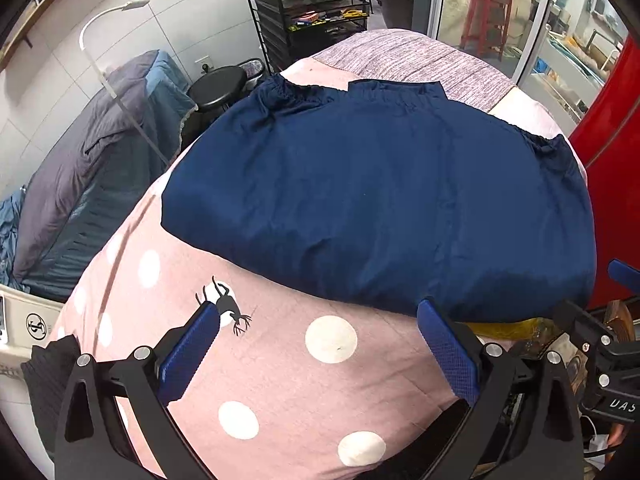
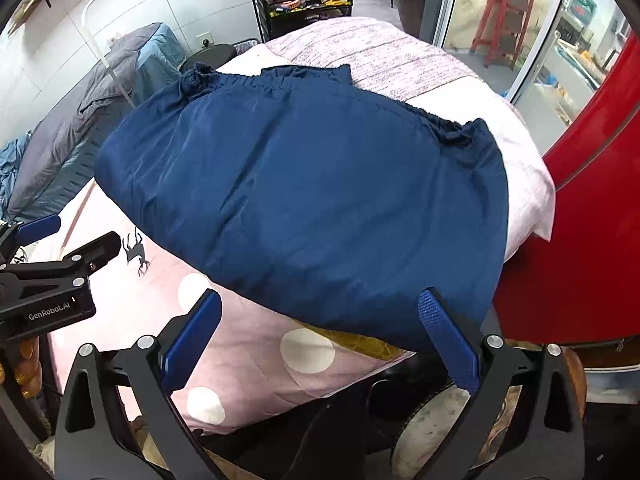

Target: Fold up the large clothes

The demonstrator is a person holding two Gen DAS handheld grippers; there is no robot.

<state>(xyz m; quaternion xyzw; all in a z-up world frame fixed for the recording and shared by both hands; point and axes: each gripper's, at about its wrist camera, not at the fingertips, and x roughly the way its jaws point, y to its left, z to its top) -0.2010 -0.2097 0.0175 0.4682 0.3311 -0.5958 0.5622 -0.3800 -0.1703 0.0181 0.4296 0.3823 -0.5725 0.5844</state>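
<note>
A navy blue garment (image 1: 380,200) with elastic-gathered edges lies folded and flat on a pink polka-dot bed cover (image 1: 280,360). In the right wrist view the same garment (image 2: 304,200) fills the middle of the bed. My left gripper (image 1: 318,312) hovers open above the cover just short of the garment's near edge, nothing between its blue pads. My right gripper (image 2: 320,300) is wide open over the garment's near hem, holding nothing. The left gripper's body (image 2: 52,276) shows at the left of the right wrist view.
A grey duvet heap (image 1: 92,168) and a black stool (image 1: 218,88) stand left of the bed. A black wire rack (image 1: 316,20) is behind. A red panel (image 2: 580,220) borders the bed's right side. A striped blanket (image 1: 408,60) covers the far end.
</note>
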